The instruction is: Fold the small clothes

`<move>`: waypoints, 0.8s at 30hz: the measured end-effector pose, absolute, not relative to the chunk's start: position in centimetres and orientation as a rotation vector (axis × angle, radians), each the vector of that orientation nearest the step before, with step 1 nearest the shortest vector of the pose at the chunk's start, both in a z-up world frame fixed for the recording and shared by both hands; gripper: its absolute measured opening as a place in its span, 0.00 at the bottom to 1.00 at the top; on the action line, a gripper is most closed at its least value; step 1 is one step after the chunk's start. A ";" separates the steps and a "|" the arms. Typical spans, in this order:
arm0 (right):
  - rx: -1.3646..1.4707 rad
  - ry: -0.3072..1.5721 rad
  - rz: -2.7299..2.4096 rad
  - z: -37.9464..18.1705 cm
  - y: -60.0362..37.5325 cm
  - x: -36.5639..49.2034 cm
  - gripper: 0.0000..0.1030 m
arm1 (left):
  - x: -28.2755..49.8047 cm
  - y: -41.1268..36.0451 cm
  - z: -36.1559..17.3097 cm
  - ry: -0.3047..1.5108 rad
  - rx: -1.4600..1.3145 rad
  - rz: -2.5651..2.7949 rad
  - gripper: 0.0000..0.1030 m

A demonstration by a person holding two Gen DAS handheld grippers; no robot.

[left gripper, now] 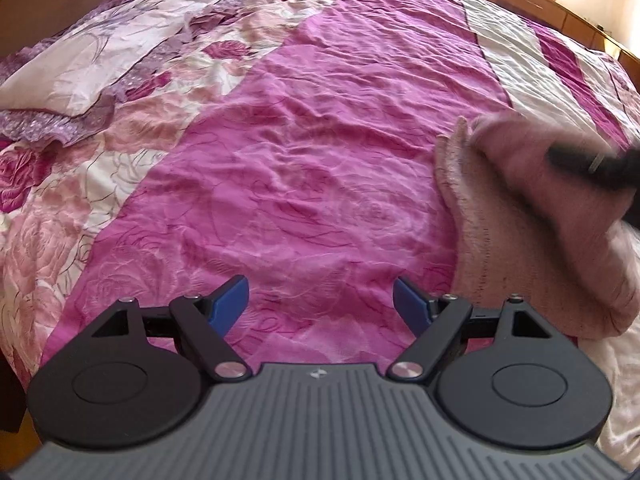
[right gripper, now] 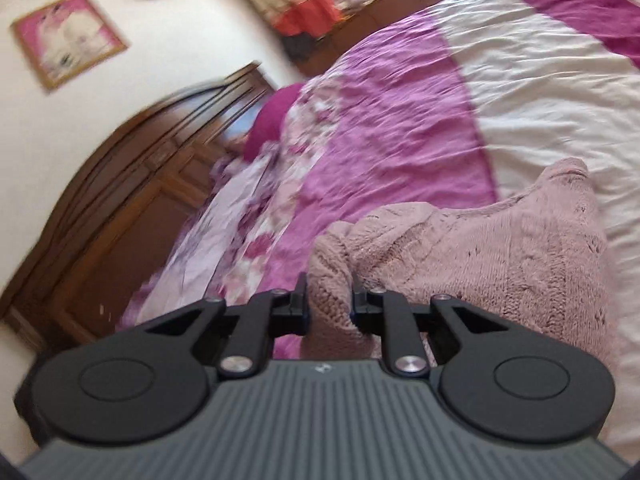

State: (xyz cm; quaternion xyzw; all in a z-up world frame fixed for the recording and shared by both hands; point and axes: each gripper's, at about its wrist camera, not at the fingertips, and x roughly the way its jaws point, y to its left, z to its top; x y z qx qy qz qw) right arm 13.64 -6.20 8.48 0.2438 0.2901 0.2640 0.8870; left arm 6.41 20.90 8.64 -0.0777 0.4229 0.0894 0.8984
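Your right gripper [right gripper: 329, 300] is clamped on an edge of the dusty-pink knitted garment [right gripper: 480, 248], which is bunched, lifted at that edge, and draped down onto the magenta floral quilted bedspread [left gripper: 300, 160]. Your left gripper [left gripper: 321, 304] stands wide open and empty over bare quilt, the garment just to its right. A white-and-purple pillow [left gripper: 120, 52] lies far left, by the brown wooden headboard [right gripper: 120, 184].

Dusty-pink knit garment [right gripper: 500, 240]; magenta floral bedspread [left gripper: 300, 140], cream bands; blue gripper pads [left gripper: 232, 304].

Bed with magenta floral bedspread [left gripper: 304, 168], pale pink knitted garment [left gripper: 532, 248] lying partly on it, possibly pillows [left gripper: 120, 52] near headboard.
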 end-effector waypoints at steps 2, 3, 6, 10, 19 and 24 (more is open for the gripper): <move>0.442 0.644 0.542 6.8 -4.3 13.2 0.19 | 6.2 21.3 8.6 0.879 -0.164 0.189 0.82; 0.408 0.668 0.532 5.8 -3.5 13.2 0.20 | 6.2 21.4 8.6 0.877 -0.162 0.188 0.82; 0.326 0.687 0.510 3.6 -2.0 12.3 0.22 | 6.0 21.5 8.9 0.860 -0.153 0.176 0.82; 0.276 0.655 0.534 4.8 -2.2 10.4 0.38 | 6.7 21.4 10.1 0.821 -0.179 0.132 0.82; 0.295 0.523 0.488 7.9 -7.5 7.8 0.45 | 12.6 17.3 13.2 0.713 -0.167 -0.040 0.82; 0.297 0.516 0.342 7.4 -10.7 8.8 0.46 | 17.2 14.3 12.1 0.712 -0.131 -0.126 0.77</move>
